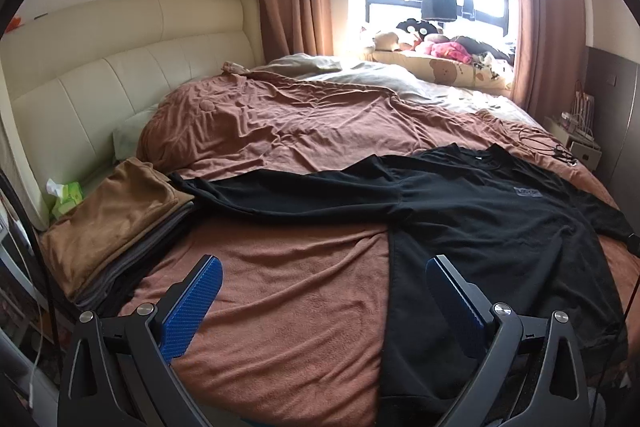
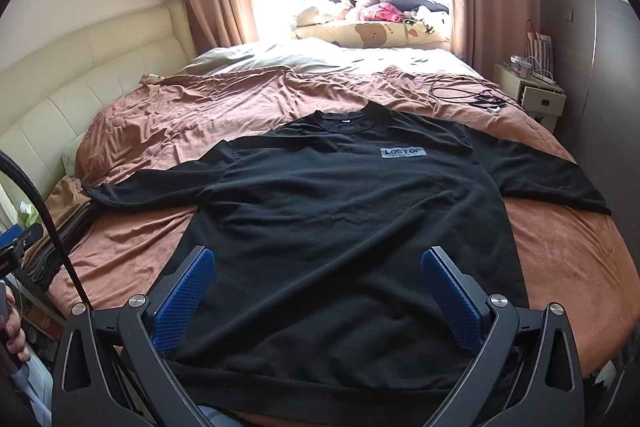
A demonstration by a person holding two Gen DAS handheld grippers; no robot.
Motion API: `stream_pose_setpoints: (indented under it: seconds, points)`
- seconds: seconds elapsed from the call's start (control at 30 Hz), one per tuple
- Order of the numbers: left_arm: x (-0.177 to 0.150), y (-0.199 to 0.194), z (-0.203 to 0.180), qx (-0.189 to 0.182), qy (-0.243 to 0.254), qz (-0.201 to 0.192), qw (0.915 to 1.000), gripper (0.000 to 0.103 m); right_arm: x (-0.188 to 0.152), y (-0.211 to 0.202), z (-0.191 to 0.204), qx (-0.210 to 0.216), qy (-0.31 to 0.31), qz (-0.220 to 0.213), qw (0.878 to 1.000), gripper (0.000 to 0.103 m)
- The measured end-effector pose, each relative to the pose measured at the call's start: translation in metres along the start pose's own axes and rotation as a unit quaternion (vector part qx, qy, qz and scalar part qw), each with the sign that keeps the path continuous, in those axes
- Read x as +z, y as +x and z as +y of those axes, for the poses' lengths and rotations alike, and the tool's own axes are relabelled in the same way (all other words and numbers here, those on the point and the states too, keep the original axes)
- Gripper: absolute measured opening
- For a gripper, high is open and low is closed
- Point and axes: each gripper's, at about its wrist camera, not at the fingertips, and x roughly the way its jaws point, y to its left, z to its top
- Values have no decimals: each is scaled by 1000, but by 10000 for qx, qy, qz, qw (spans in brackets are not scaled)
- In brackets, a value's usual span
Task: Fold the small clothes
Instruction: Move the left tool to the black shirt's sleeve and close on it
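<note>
Now a black long-sleeved sweatshirt lies flat, front up, on the brown blanket of the bed, sleeves stretched out to either side and collar toward the window. A grey chest patch reads "LOST OF". The right gripper hangs over the lower body of the sweatshirt near its hem, its blue-padded fingers spread wide, nothing between them. The left gripper hovers over the sweatshirt's left side edge, with one of its fingers above bare blanket and the other above black cloth; they too stand wide apart and hold nothing. A stack of folded clothes, topped by a tan piece, sits by the headboard, the left sleeve's cuff reaching its edge. Black cables lie on the blanket beyond the right sleeve.
</note>
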Motion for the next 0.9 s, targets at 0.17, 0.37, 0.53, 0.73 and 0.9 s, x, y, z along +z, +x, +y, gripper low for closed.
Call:
stream_pose_setpoints:
  seconds: [0.17,0.37,0.53,0.73,0.9]
  points:
    - [3,39,12,-342,-61,305,9989,102,15,28,4,6,24,77,10000,103]
    - [11,70,31,-281,-265,444,9983,102,33,58,10,71,119,52,9999,103]
    - [24,89,55,-102,-478,410,9980,102,46,80,25,187,-55,54,9998,103]
    - [41,104,85,-97,-836,314,9960,102,62,102,34,323,-23,105,9994,103]
    - [56,117,111,-44,-1095,214,9937,102,72,124,39,382,-73,122,9992,103]
